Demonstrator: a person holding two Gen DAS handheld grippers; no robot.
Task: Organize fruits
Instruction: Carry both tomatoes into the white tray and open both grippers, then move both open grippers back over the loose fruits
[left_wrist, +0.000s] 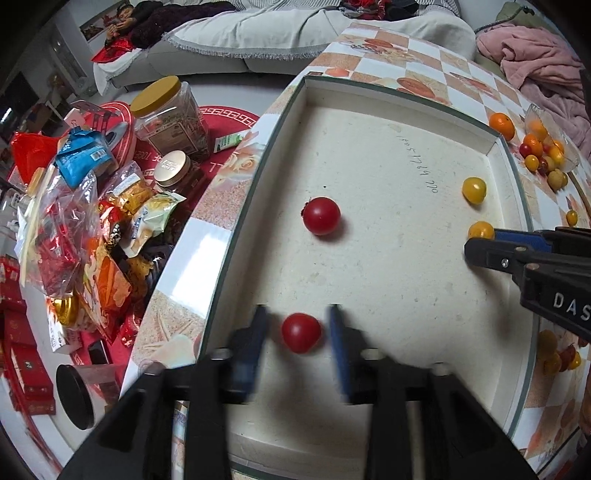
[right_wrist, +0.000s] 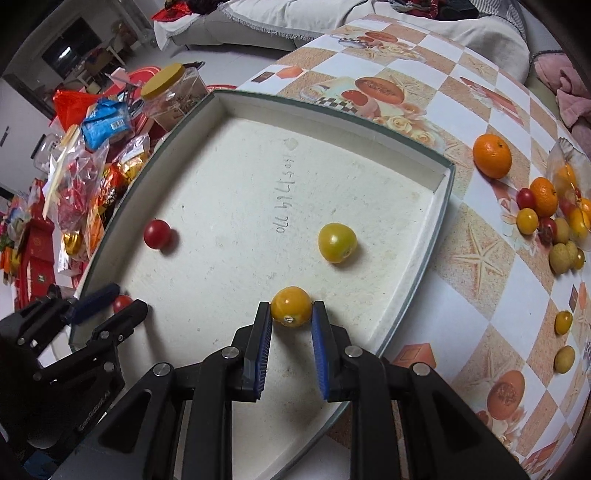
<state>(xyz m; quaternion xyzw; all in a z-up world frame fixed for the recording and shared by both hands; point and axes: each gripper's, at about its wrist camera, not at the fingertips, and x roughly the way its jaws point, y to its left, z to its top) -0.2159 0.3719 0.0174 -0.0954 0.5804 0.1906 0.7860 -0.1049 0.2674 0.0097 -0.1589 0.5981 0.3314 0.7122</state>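
**Red and yellow tomatoes in the tray**

Red cherry tomato (left_wrist: 301, 332) lies loose between the parted pads of the left tongs (left_wrist: 298, 332), on the shallow cream tray (left_wrist: 388, 155). Right tongs (right_wrist: 291, 312) clench a yellow cherry tomato (right_wrist: 291, 305). Beyond them rest another red tomato (left_wrist: 321, 215) and a yellow one (right_wrist: 337, 242).

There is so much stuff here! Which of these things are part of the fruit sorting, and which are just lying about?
Part of the job:
- white tray
- red tomatoes in the tray
- yellow tomatoes in the tray
- left gripper, right gripper
- loose fruit pile and orange on the table

Just lying about:
- snack bags
- yellow-lidded jar
- pink blanket
- sofa
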